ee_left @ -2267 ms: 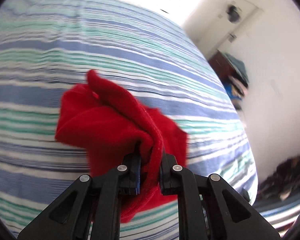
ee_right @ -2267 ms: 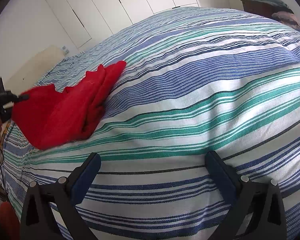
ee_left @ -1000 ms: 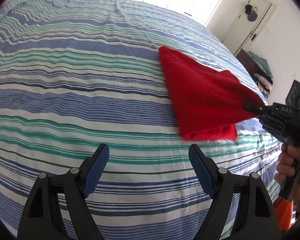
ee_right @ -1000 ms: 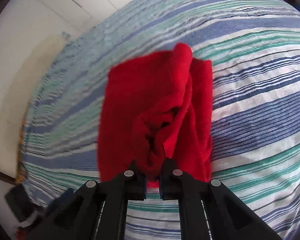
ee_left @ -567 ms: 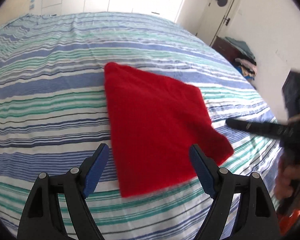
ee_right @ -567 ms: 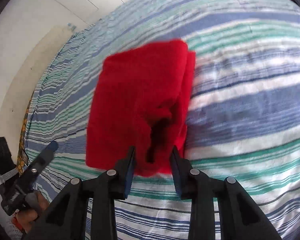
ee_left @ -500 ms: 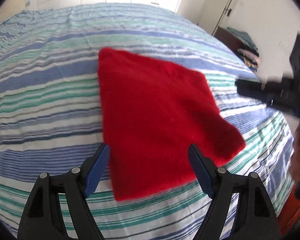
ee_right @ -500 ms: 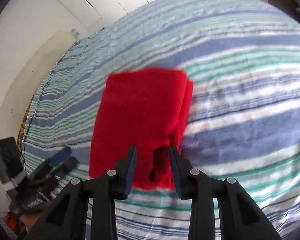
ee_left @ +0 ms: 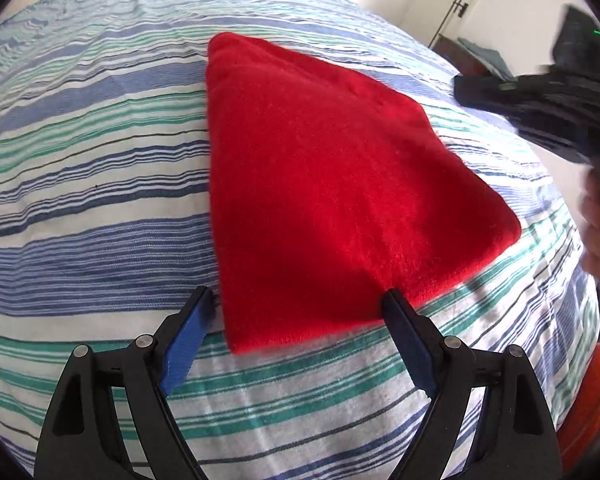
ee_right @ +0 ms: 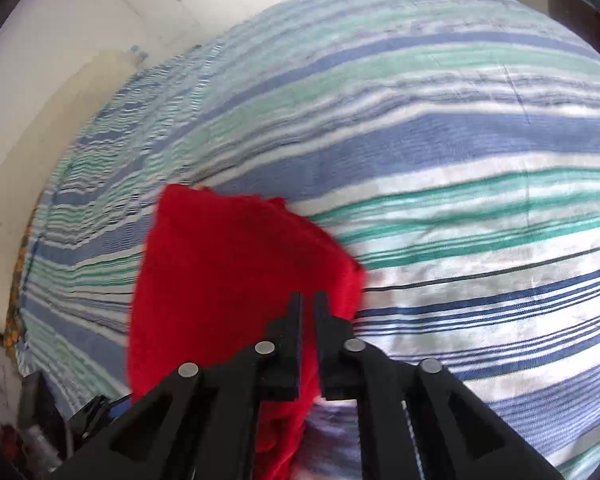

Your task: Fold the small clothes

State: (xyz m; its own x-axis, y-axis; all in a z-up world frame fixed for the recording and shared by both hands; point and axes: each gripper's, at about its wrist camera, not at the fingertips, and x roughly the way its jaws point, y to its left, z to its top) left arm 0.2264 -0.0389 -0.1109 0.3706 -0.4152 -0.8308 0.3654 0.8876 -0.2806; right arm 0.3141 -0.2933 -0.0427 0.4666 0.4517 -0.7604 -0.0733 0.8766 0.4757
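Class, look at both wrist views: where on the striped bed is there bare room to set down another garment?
The striped bedcover is bare left of the red folded cloth in the left wrist view and right of it in the right wrist view. It is crowded at the cloth's near edge, between the left claw and the right claw.

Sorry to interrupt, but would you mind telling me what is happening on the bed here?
A person with a gripper in each hand is folding a small red garment on the striped bedspread. It lies flat, folded. The left gripper hovers at its near edge, jaws opening and straddling that edge without pinching. The right gripper is beside the garment's other edge, jaws closing with nothing clearly between them.
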